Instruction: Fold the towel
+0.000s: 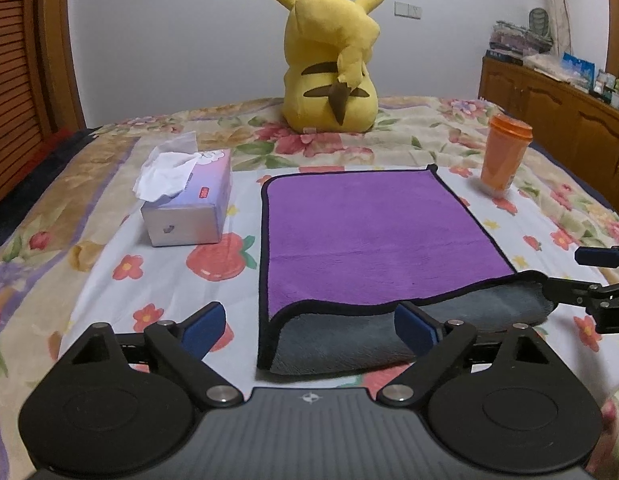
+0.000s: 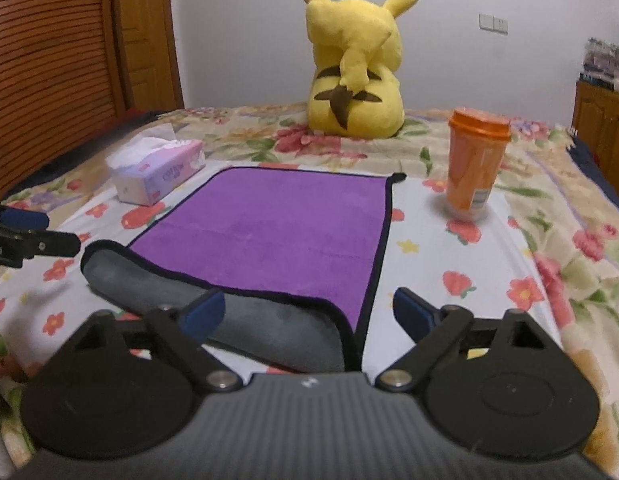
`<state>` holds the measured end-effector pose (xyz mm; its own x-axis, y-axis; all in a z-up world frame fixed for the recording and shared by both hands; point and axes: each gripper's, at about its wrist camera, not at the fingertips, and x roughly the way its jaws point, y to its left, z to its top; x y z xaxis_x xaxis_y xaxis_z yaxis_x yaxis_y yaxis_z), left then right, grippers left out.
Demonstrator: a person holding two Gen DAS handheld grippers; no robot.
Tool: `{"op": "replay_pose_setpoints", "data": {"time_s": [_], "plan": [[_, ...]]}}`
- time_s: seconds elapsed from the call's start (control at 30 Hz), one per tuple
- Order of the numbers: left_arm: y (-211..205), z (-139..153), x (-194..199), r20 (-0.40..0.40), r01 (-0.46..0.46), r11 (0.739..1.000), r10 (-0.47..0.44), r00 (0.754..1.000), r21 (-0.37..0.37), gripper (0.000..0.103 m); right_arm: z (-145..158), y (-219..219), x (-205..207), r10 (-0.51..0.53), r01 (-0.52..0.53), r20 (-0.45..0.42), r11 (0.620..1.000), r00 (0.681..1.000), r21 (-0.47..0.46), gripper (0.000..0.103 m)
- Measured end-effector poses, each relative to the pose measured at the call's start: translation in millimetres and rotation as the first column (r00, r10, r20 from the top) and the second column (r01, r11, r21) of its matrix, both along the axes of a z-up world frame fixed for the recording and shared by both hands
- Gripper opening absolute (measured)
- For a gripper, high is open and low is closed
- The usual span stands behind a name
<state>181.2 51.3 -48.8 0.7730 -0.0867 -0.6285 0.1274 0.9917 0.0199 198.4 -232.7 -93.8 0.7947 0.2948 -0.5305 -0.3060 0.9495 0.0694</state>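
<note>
Left wrist view looks across a bed spread with a floral sheet (image 1: 109,288), and going left to right I see a tissue box (image 1: 187,204) at the left with a white tissue pulled up from its top, then the purple towel (image 1: 369,232) lying in the middle, then an orange lidded cup (image 1: 503,154) at the right. A yellow plush toy (image 1: 329,64) sits at the far side with its back to us, near the wall. Far right, a wooden cabinet (image 1: 557,100) carries a clutter of small things.

The towel's near edge is turned up and over, showing a grey underside bound in black. The left gripper (image 1: 309,330) hangs just before that near left corner, its blue-padded jaws wide apart and holding nothing. The right gripper (image 2: 309,310) hovers at the near right corner, jaws likewise spread and empty; each gripper's fingers poke into the edge of the other's view.

In the right wrist view the tissue box's side reads "COTTON", with smaller print I cannot make out. The cup bears a small label, too blurred to read.
</note>
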Motion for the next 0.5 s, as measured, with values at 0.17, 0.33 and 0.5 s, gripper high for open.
{"op": "replay_pose_setpoints", "data": {"time_s": [0.17, 0.33, 0.5], "plan": [[5.5, -7.1, 12.5, -0.036, 0.011, 1.000, -0.011, 0.999, -0.002, 0.086, -2.4, 1.3, 7.7, 0.007, -0.007, -0.016, 1.000, 1.000, -0.004, 0.091], [10.9, -16.4, 24.3, -0.082, 0.011, 1.000, -0.012, 0.997, -0.005, 0.069, -7.6, -0.6, 15.5, 0.010, -0.010, -0.044, 1.000, 0.999, -0.005, 0.089], [12.9, -21.4, 29.7, -0.088, 0.019, 1.000, -0.021, 0.996, -0.021, 0.054, -15.1, -2.0, 24.2, 0.015, -0.016, -0.077, 1.000, 0.997, -0.005, 0.087]]}}
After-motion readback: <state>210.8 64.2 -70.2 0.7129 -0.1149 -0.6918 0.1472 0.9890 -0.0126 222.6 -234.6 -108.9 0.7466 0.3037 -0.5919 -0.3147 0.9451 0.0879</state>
